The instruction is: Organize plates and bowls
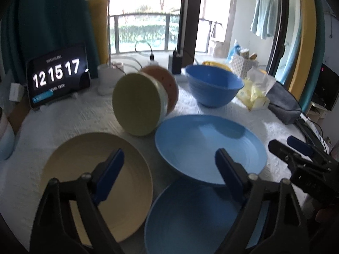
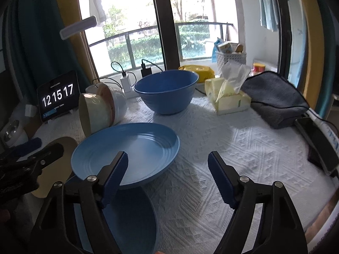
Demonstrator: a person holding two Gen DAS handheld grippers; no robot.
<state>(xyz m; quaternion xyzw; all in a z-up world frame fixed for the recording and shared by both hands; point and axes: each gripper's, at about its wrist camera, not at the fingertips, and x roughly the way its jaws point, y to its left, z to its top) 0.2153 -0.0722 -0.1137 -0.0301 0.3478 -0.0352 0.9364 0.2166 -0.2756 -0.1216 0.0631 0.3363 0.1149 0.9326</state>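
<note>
A beige plate [image 1: 95,180] lies at the near left of the white tablecloth. Beside it a blue plate [image 1: 209,146] rests partly over a second blue plate [image 1: 190,218] nearer to me. My left gripper [image 1: 169,154] hangs open above the gap between the beige and blue plates, nothing between its pads. A deep blue bowl [image 2: 167,91] stands upright at the back. Several nested bowls [image 2: 99,110], pale green and orange, lie on their side left of it. My right gripper [image 2: 168,156] is open over the right rim of the upper blue plate [image 2: 127,148] and bare cloth.
A tablet showing a clock [image 1: 57,74] leans at the back left. A tissue box [image 2: 231,99], a grey pouch [image 2: 273,99] and a phone [image 2: 317,144] sit along the right side. Chargers and cables lie by the window. A white cup [image 1: 6,135] stands at the far left.
</note>
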